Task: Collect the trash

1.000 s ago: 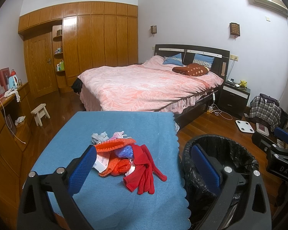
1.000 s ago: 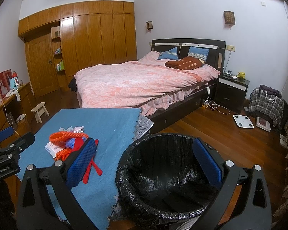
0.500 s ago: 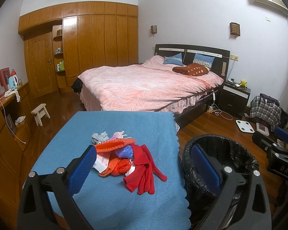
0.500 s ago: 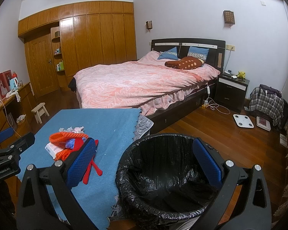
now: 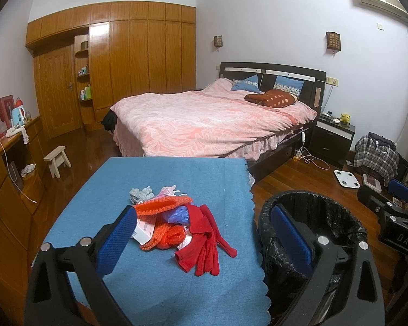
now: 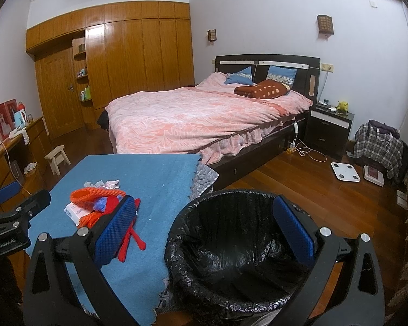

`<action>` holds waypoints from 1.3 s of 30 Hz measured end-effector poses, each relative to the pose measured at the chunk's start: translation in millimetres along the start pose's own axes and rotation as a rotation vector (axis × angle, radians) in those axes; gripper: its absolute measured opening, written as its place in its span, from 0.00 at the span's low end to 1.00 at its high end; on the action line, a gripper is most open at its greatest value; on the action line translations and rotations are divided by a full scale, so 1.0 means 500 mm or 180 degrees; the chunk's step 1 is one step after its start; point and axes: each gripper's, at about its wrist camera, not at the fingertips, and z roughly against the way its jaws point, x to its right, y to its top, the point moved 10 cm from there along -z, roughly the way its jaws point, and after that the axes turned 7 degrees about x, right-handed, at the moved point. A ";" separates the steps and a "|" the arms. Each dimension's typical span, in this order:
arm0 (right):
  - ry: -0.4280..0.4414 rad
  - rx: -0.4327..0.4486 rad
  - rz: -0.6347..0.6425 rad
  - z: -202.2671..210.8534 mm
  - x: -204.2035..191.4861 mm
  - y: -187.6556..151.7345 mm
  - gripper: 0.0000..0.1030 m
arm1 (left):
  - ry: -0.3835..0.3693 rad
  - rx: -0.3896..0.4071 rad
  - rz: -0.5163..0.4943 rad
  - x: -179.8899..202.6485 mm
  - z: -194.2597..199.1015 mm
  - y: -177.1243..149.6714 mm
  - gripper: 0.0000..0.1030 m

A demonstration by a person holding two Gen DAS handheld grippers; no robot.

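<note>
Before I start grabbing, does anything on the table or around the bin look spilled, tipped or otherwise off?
Nothing spilled or tipped. The trash is one loose heap on the blue cloth. The bin stands upright beside the table, liner in place, apparently empty. Both grippers, left and right, are open.

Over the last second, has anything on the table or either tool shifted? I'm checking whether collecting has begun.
Nothing has visibly changed. The left tool and right tool hang open and empty, the trash pile lies untouched on the blue tablecloth, and the lined bin stands beside it.
</note>
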 end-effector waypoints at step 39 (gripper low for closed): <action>0.0452 -0.0322 0.0201 -0.229 -0.196 -0.080 0.95 | 0.0454 -0.0066 0.0008 -0.191 -0.130 -0.112 0.94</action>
